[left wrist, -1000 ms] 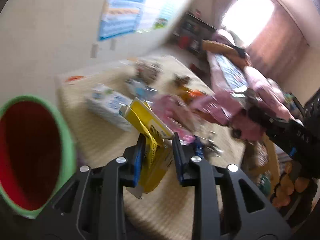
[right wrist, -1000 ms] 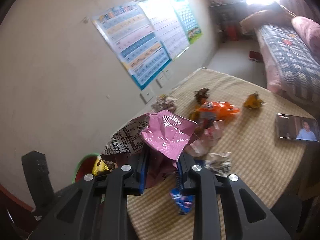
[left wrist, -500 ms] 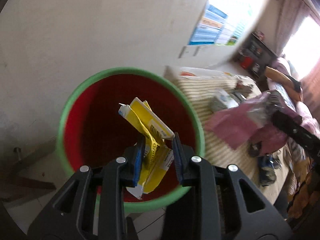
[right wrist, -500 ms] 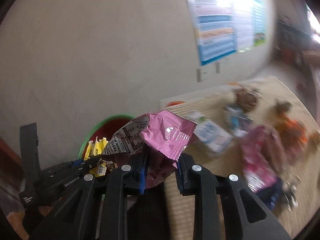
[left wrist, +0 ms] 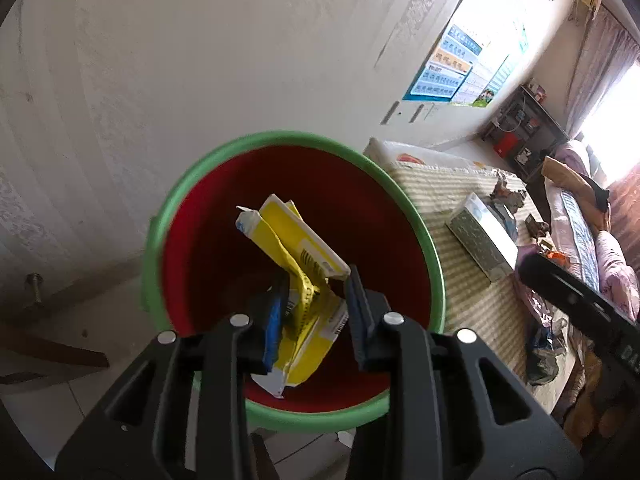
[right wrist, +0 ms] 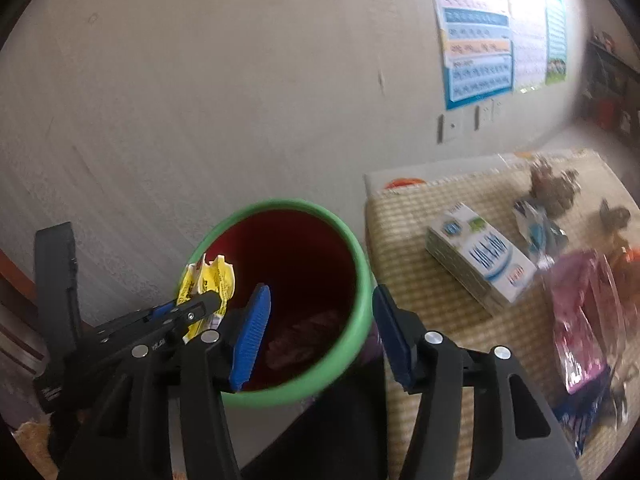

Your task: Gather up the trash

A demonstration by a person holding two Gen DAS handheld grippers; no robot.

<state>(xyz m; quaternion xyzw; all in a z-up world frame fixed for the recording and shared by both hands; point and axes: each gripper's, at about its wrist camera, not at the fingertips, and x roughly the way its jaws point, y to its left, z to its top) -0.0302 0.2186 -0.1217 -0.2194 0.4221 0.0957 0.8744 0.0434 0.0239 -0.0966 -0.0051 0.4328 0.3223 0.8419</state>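
Gone from my right gripper is the pink wrapper it carried half a second ago; its jaws now stand wide apart with nothing between them, and something pinkish lies low inside the bin.

Left wrist view: my left gripper hangs right over the bin, green rim, red inside. Jaws are close together, clamped on the yellow wrapper, which sticks up crumpled above the fingertips. Release is the step in hand here, I'd say: open up and let it fall. It sits well inside the rim, so it should drop clean.

Right wrist view: I'm poised above the near rim, blue pads spread either side of the opening. The left gripper shows at the far-left edge of the bin, the yellow wrapper just over the rim there. The wall stands close behind the bin, so room to swing is toward the table. A white box, another pink wrapper and more scraps wait there; that's my next trip.
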